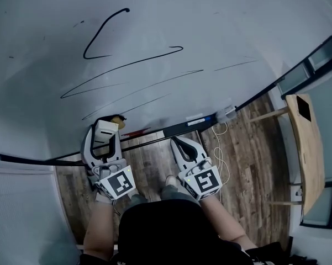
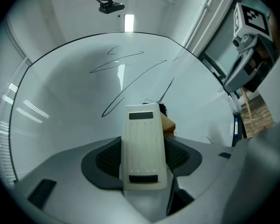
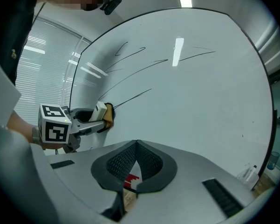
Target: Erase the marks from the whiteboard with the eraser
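Note:
A large whiteboard [image 1: 171, 21] bears black zigzag marks [image 1: 121, 65], which also show as marks [image 2: 126, 73] and marks [image 3: 144, 62] in the gripper views. My left gripper [image 1: 104, 130] is shut on the white eraser [image 1: 106, 129], whose tan felt side sits close to the board's lower edge. In the left gripper view the eraser [image 2: 142, 146] stands between the jaws, felt toward the board. My right gripper [image 1: 182, 146] is shut with nothing in it, held below the board's tray [image 1: 171, 130]. The right gripper view shows the left gripper [image 3: 95, 118] with the eraser [image 3: 100, 112].
Markers [image 1: 201, 118] lie on the board's tray. A white cable [image 1: 221, 148] hangs over the wooden floor [image 1: 248, 164]. A wooden table [image 1: 306, 148] stands at the right. Window blinds [image 3: 51, 64] are left of the board.

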